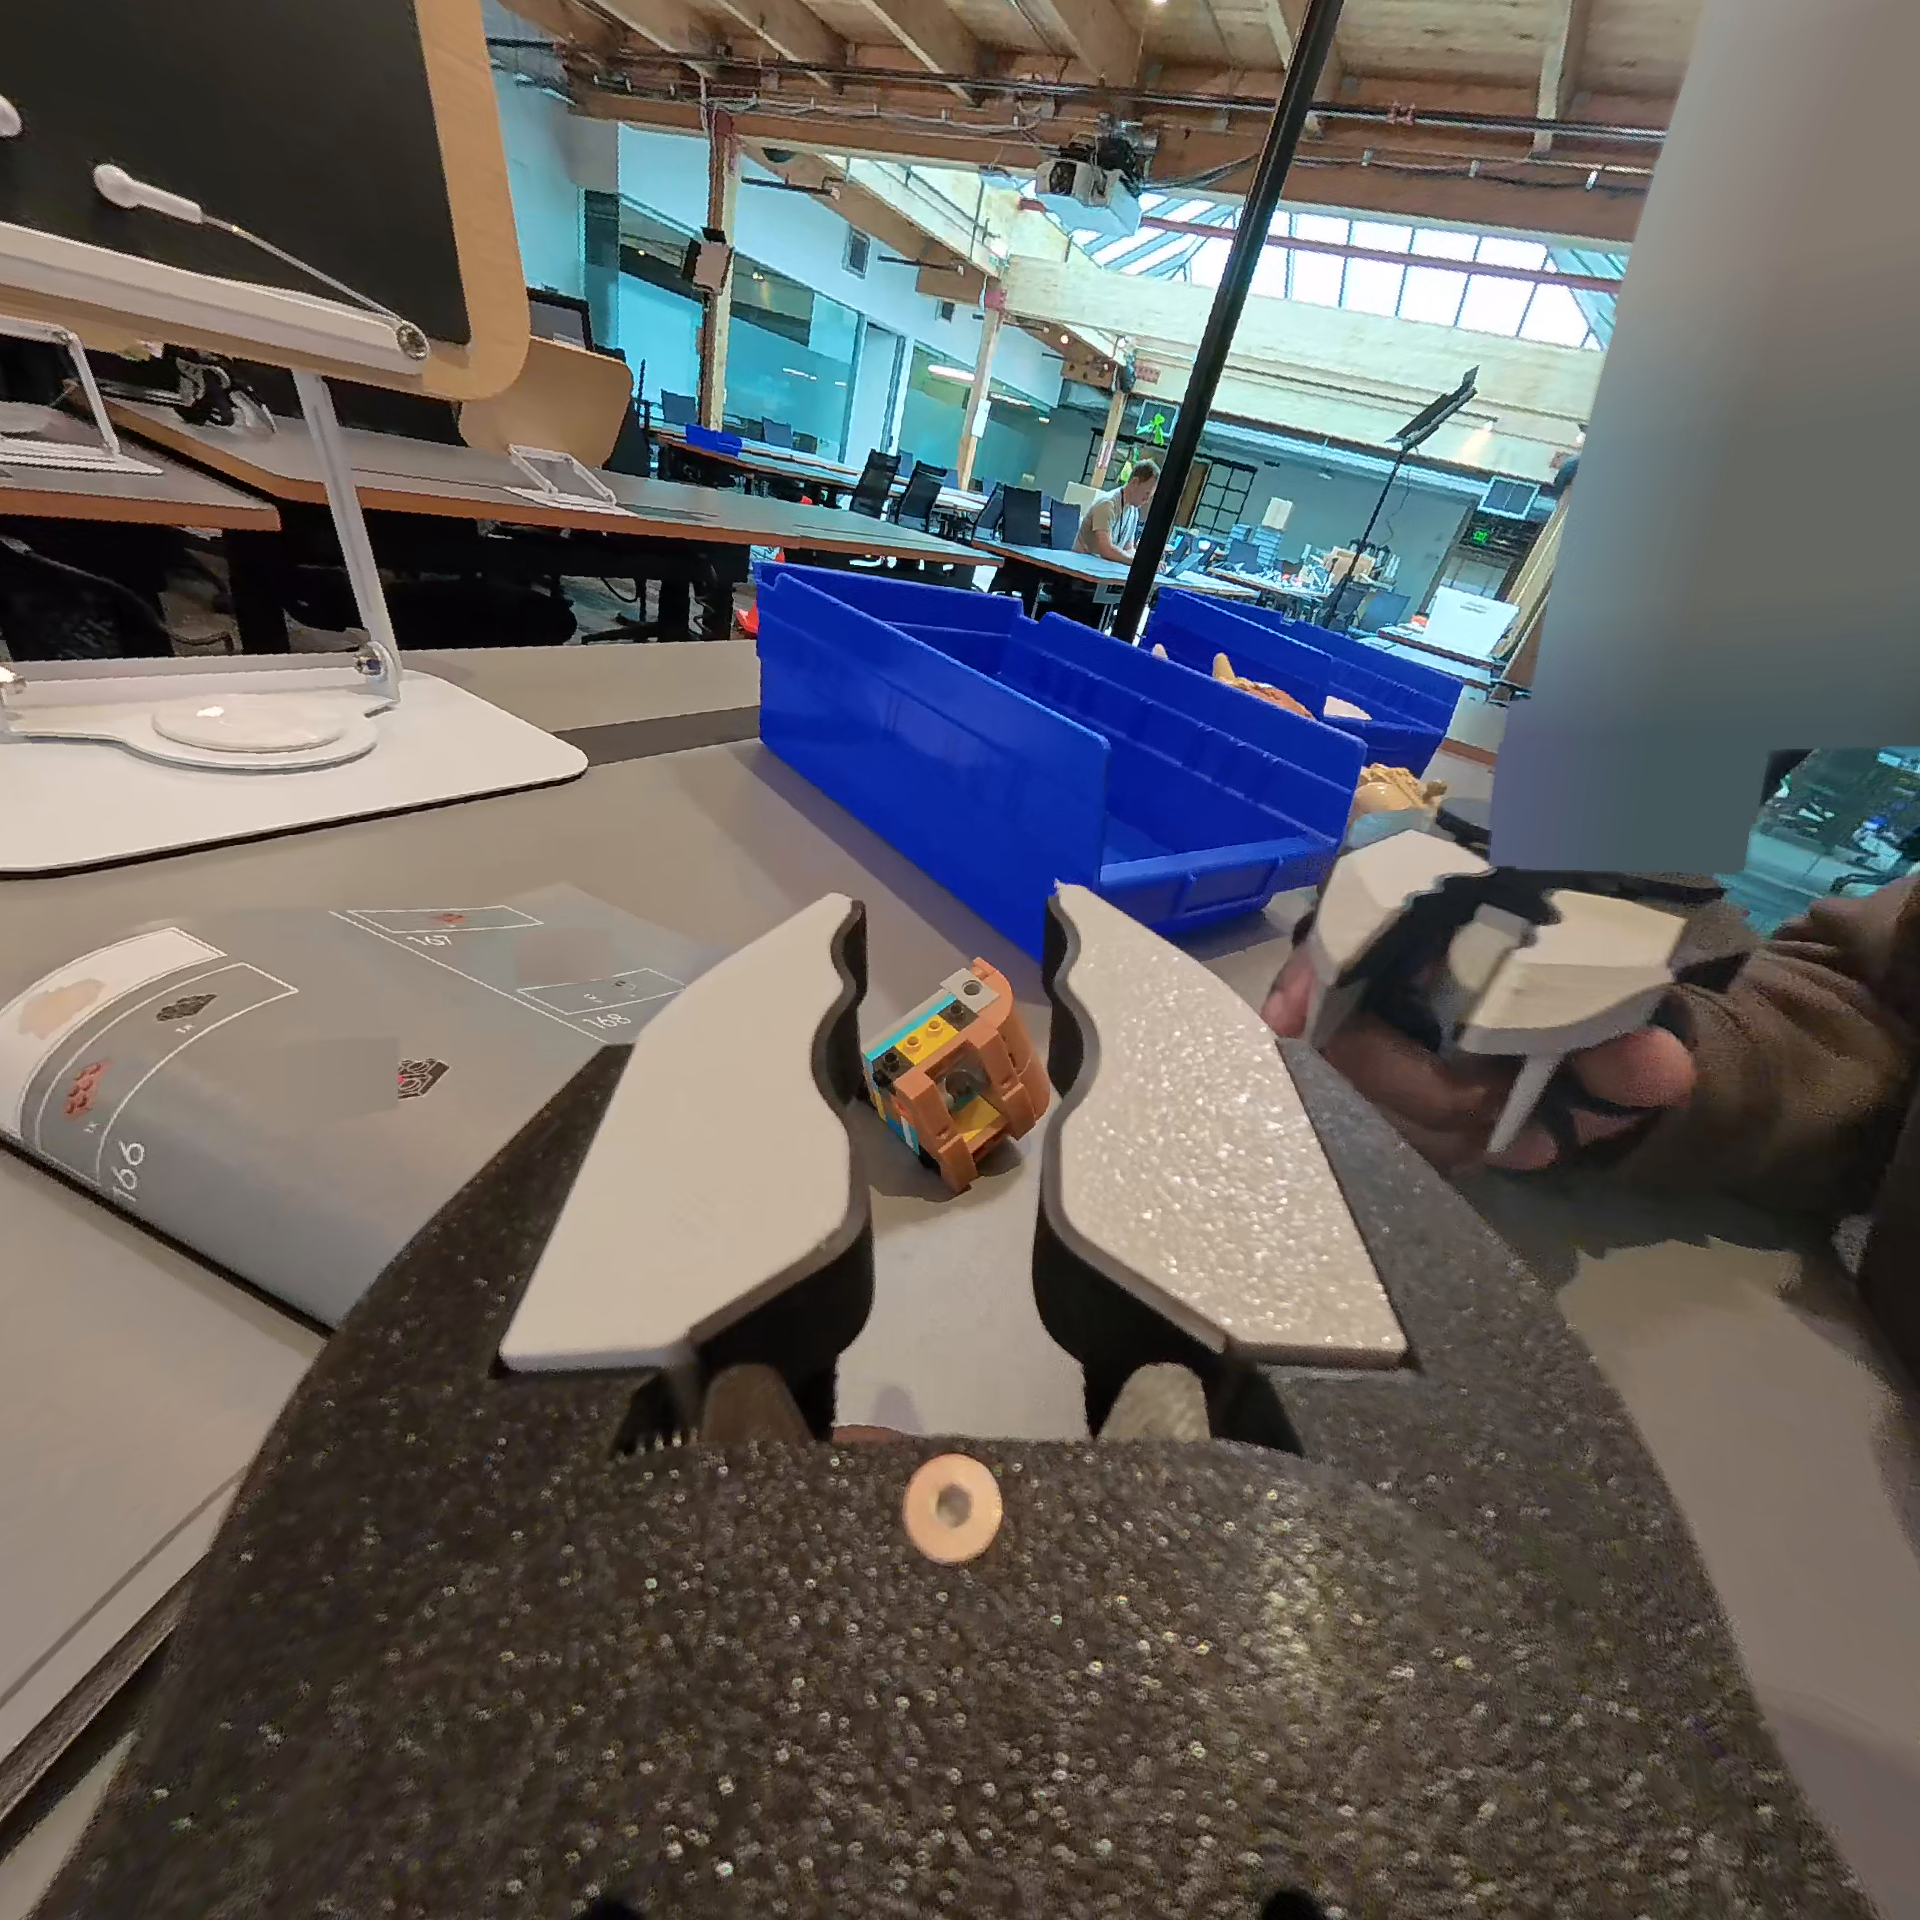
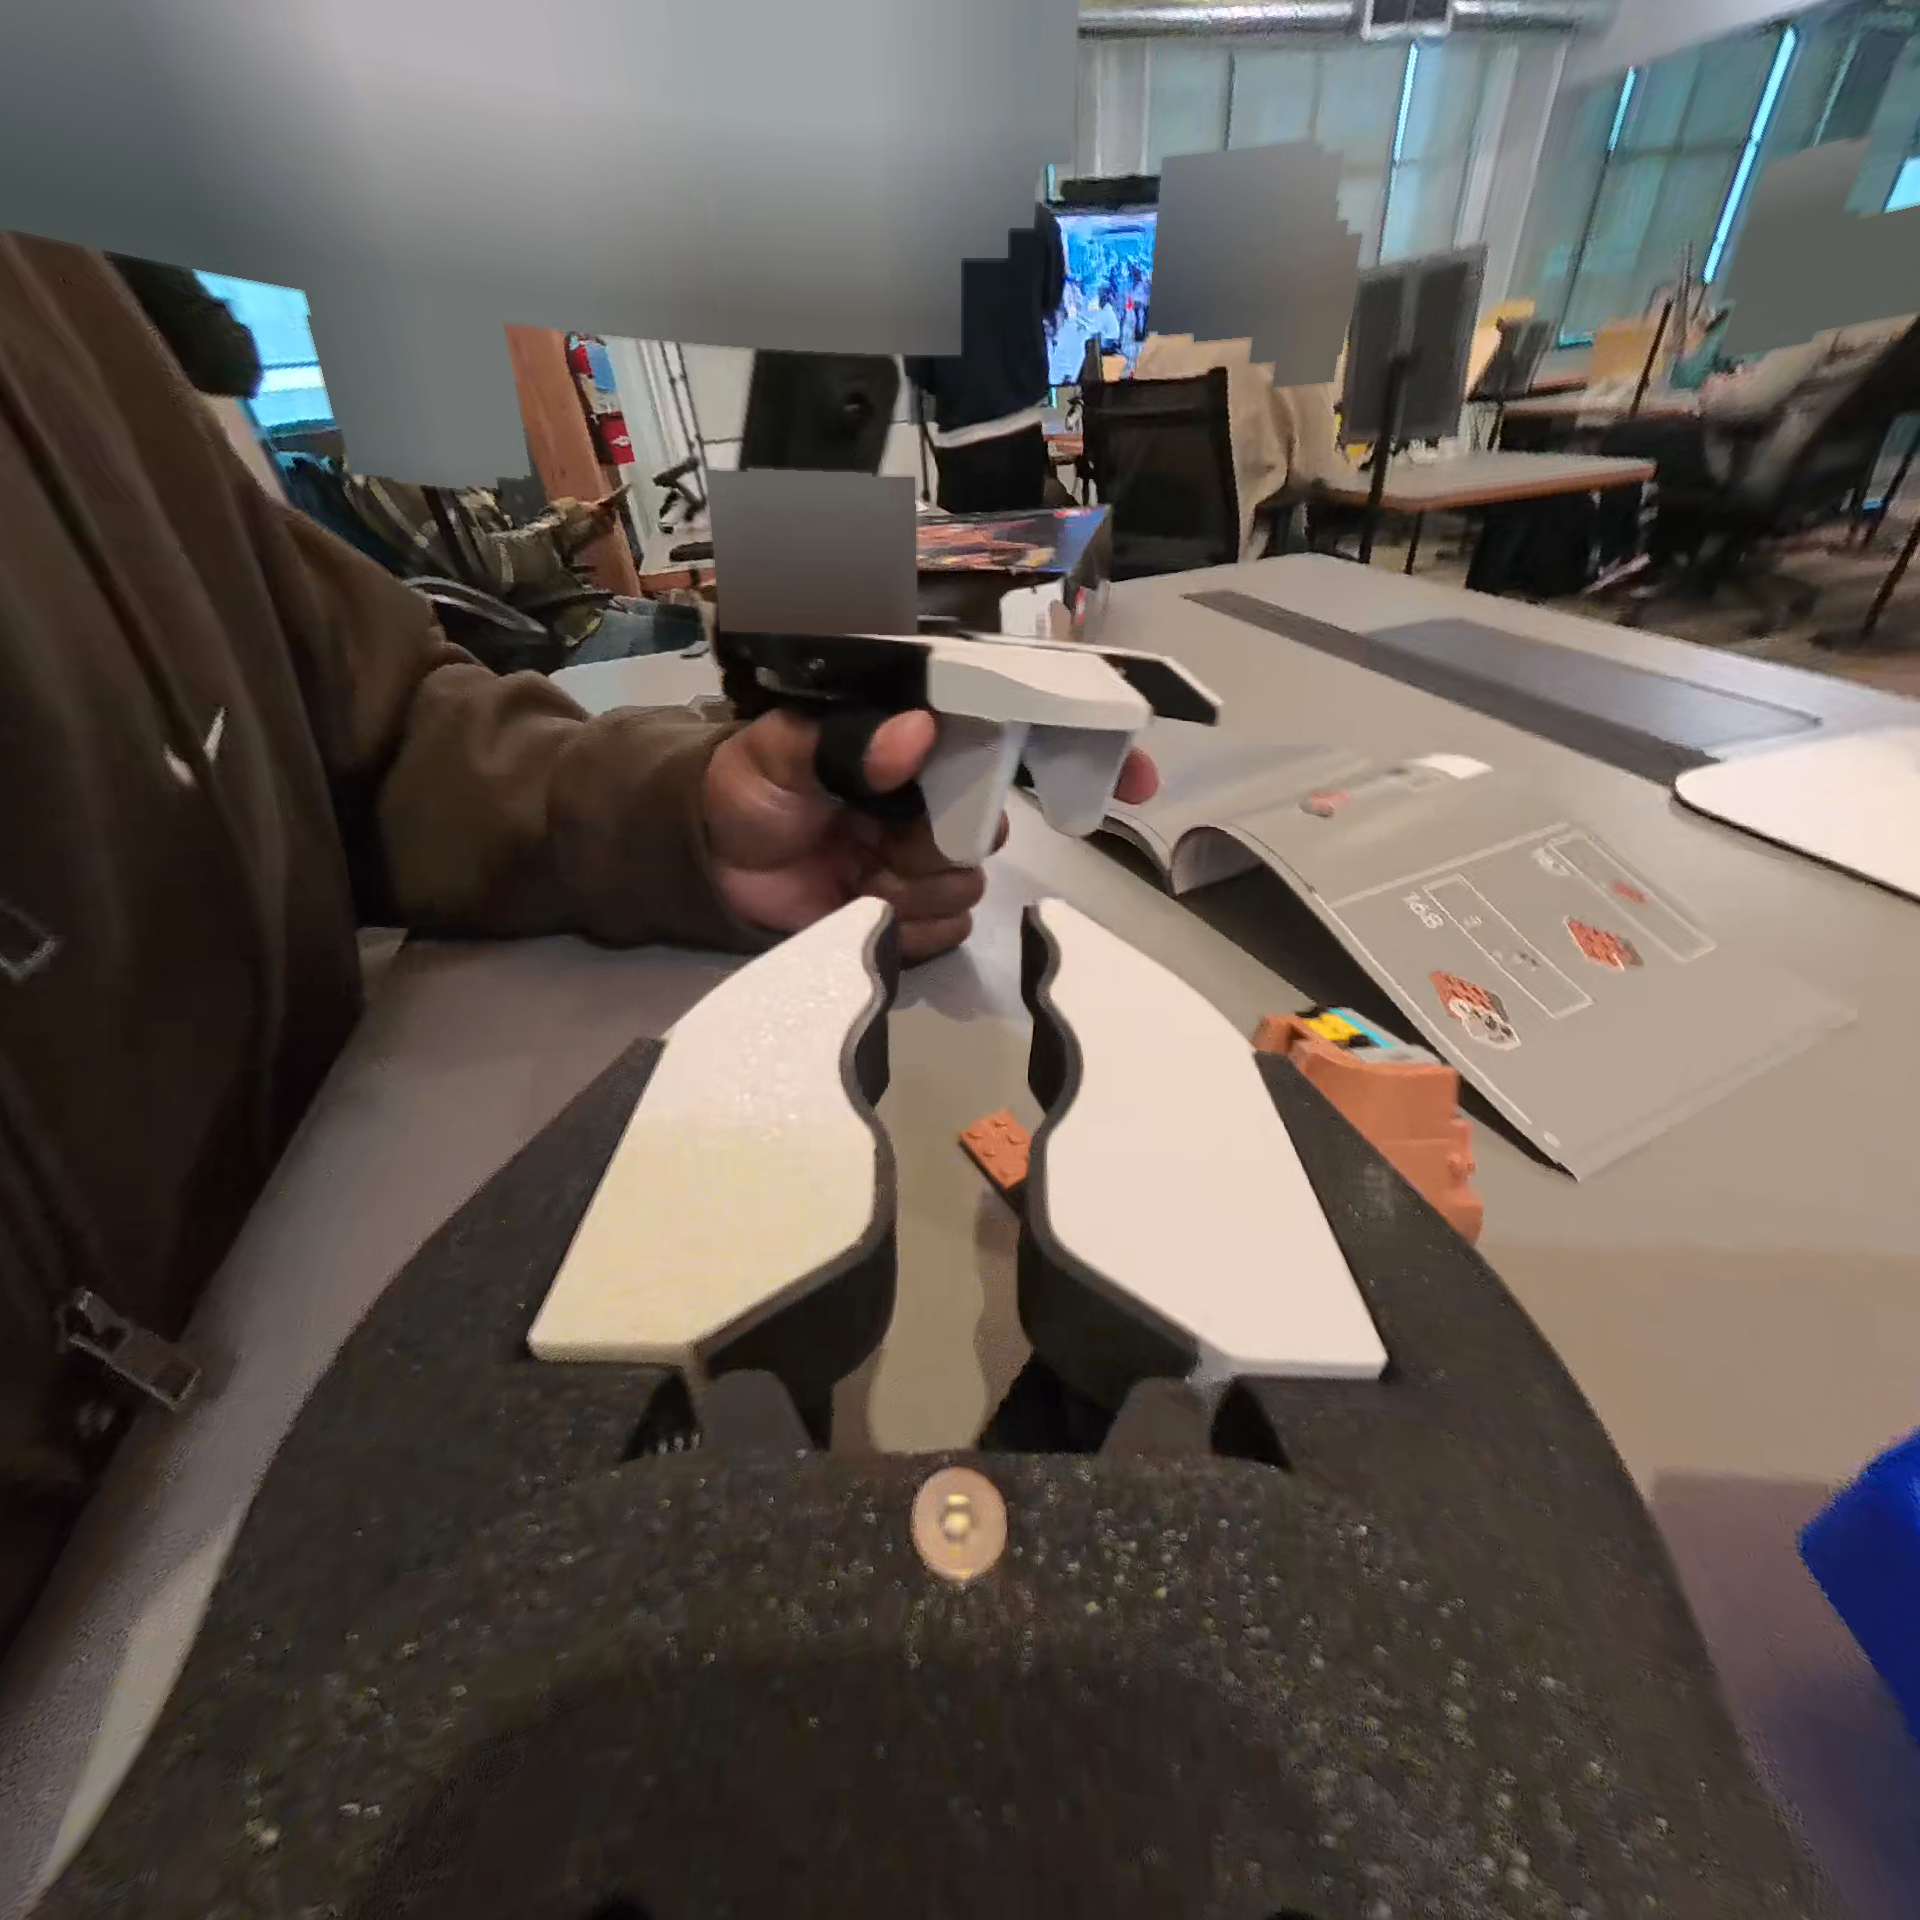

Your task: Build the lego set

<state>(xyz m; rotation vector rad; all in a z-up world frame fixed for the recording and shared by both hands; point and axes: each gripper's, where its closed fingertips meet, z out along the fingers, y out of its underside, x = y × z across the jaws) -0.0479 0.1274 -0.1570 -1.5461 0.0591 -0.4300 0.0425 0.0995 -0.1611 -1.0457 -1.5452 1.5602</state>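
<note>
Left wrist view: lego block (image 1: 951, 1070) tipped sideways between parted jaws; right jaws parted.

Small plate (image 2: 1000, 1141) half behind right claw (image 2: 956, 935).

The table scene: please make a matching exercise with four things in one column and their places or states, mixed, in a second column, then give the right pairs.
Things:
1. brown lego assembly
2. small brown plate
3. instruction booklet
4. blue bin

Places or states:
A. lies open on the table
B. stands behind the assembly, its open front toward the camera
C. sits on the table just ahead of the open left hand-held gripper
D. lies flat between the fingers of the open right hand-held gripper

Pairs: 1-C, 2-D, 3-A, 4-B
</note>
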